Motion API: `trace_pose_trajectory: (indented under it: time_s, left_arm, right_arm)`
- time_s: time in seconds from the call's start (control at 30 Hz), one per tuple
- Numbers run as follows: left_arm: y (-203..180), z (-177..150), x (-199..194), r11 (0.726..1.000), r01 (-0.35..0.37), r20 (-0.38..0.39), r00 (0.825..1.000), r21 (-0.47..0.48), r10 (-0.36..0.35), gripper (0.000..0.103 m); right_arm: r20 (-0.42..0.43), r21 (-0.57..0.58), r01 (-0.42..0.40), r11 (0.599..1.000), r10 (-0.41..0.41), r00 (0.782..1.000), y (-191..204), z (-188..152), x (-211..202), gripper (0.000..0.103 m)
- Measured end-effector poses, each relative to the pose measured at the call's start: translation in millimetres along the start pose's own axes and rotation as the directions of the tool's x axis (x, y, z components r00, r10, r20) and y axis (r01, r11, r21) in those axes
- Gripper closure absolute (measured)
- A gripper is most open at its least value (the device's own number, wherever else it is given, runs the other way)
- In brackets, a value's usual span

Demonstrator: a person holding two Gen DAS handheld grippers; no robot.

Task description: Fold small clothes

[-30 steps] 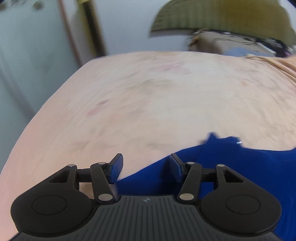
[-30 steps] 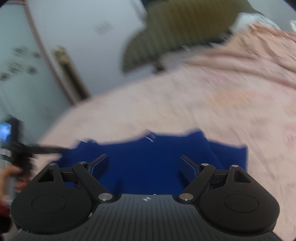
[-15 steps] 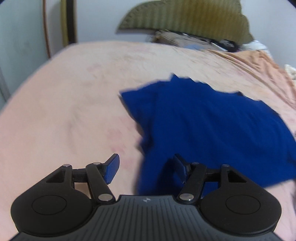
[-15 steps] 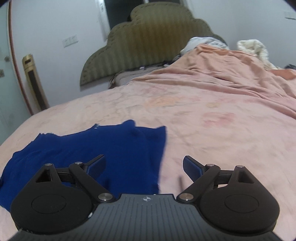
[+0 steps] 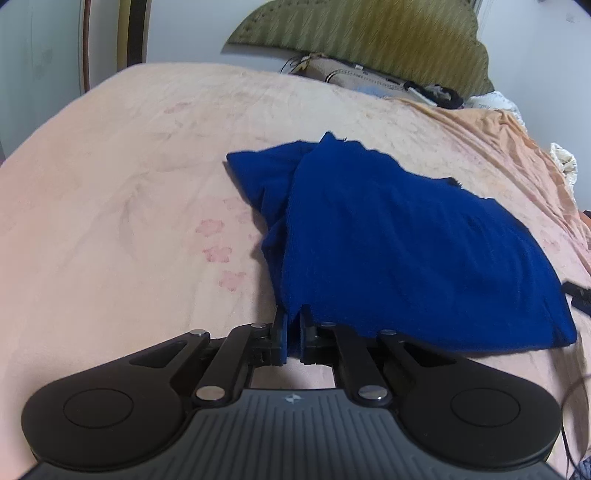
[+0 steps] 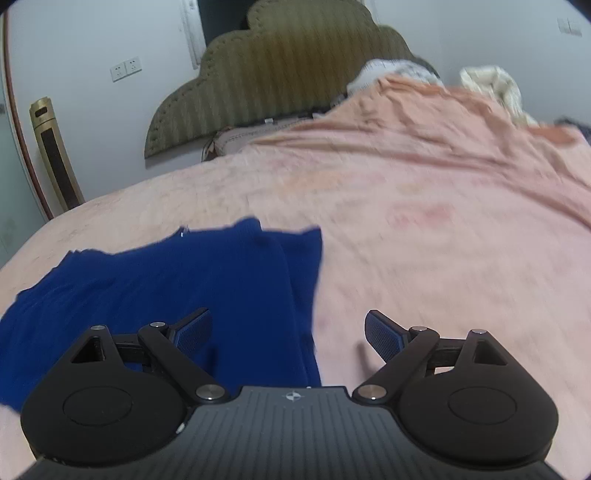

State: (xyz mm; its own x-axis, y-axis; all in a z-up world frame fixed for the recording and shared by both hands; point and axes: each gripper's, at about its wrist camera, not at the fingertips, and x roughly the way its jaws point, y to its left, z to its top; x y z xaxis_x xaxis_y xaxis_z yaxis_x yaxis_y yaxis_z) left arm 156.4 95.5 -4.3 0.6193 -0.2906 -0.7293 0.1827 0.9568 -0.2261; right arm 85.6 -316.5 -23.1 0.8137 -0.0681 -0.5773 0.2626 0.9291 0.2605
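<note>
One blue garment point(image 5: 406, 251) on bed point(image 5: 110, 184)

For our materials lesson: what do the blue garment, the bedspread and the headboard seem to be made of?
Garment: soft matte knit, probably cotton; it drapes and creases limply.
Bedspread: plush, fleecy-looking fabric with a faint floral print.
Headboard: olive upholstery, ribbed; fabric or velvet, unclear.

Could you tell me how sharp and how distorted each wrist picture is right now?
Left wrist view: mostly sharp, the blue garment and left gripper crisp, though the headboard is streaked; fisheye bows the bed. Right wrist view: softer, the garment's edges smeared by motion blur, the right gripper sharp.
</note>
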Motion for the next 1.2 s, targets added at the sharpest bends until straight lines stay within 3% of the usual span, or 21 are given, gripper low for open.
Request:
trace_pose_trajectory:
  time_s: [0.17,0.2,0.23,0.27,0.33,0.43,0.57,0.63,0.77,0.87,1.0,1.13,1.2]
  left_arm:
    - [-3.1,-1.1,5.3,1.000,-0.027,-0.010,1.000,-0.009,0.027,0.098]
    - [-6.0,-1.8,5.2,0.999,-0.040,-0.006,0.999,-0.007,0.040,0.098]
    - [-8.1,-2.6,3.5,0.999,-0.052,0.000,0.999,-0.004,0.052,0.098]
    - [-9.8,-3.0,0.7,0.998,-0.058,0.006,0.998,-0.002,0.058,0.099]
    - [-10.6,-3.5,-8.2,0.998,-0.061,0.008,0.998,0.002,0.061,0.099]
    - [-8.6,-3.9,-19.5,0.998,-0.062,0.003,0.998,0.010,0.062,0.099]
    - [-13.7,-10.4,-7.2,0.993,-0.112,-0.030,0.993,0.045,0.114,0.099]
    - [-19.6,-11.1,-11.4,0.992,-0.119,-0.014,0.993,0.053,0.119,0.097]
    - [-37.0,-6.0,-28.3,0.980,-0.178,0.044,0.984,0.089,0.175,0.096]
    - [-47.4,2.2,-29.0,0.977,-0.196,0.057,0.980,0.084,0.192,0.096]
    - [-62.0,7.2,-4.3,0.972,-0.219,0.029,0.976,0.085,0.218,0.095]
    - [-74.5,-2.3,15.1,0.947,-0.301,0.030,0.954,0.114,0.299,0.095]
    - [-75.6,-7.0,19.2,0.946,-0.303,0.024,0.953,0.116,0.303,0.095]
  right_arm:
    - [-0.133,0.098,-0.149,0.984,0.161,0.978,-19.2,-23.6,-11.6,0.063]
    - [-0.141,0.074,-0.154,0.985,0.164,0.976,-16.7,-28.7,-9.4,0.066]
    - [-0.131,0.043,-0.132,0.990,0.137,0.982,-12.6,-30.3,-11.0,0.087]
    - [-0.128,0.032,-0.109,0.994,0.112,0.985,-10.5,-29.5,-12.6,0.094]
    - [-0.083,0.060,-0.120,0.991,0.125,0.989,-12.6,-25.6,-21.7,0.095]
    - [-0.017,-0.033,-0.073,0.997,0.073,0.997,-3.4,-20.1,-41.9,0.095]
    - [-0.104,-0.108,-0.043,0.993,0.032,0.994,3.6,-25.4,-29.2,0.093]
    - [-0.123,-0.101,-0.016,0.995,0.004,0.992,3.2,-30.9,-22.4,0.083]
    - [0.032,-0.123,0.073,0.990,-0.069,0.997,19.4,-27.8,-47.4,0.063]
    - [0.117,-0.178,0.024,0.984,-0.003,0.993,39.5,-25.3,-59.6,0.059]
    - [0.045,-0.221,-0.087,0.971,0.099,0.994,66.7,-33.2,-40.3,0.056]
    - [-0.071,-0.185,-0.055,0.981,0.043,0.997,69.1,-44.1,-8.3,0.053]
    - [-0.053,-0.201,-0.055,0.978,0.046,0.998,69.7,-51.5,-8.6,0.049]
